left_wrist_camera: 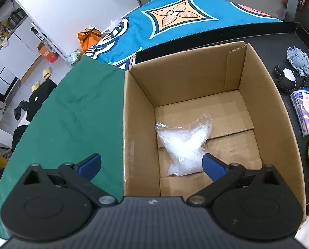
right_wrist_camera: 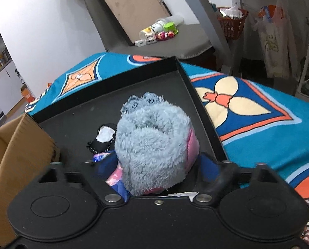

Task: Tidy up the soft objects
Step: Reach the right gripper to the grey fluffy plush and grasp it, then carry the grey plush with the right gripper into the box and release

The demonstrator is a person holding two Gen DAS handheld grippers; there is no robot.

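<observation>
Right gripper (right_wrist_camera: pixel 157 166) jaws flank fluffy grey-blue plush toy (right_wrist_camera: pixel 152 145), contact unclear; squeeze mid-body firmly before lifting into brown cardboard box (left_wrist_camera: pixel 196 78); left gripper (left_wrist_camera: pixel 152 164) spread wide, empty.

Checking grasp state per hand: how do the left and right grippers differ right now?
Left gripper has its fingers spread wide with nothing between them; right gripper has a fluffy grey-blue plush toy between its fingers. Left hangs over the cardboard box, which holds a clear plastic bag; right is over the black tray. Both have blue fingers and point downward.
</observation>
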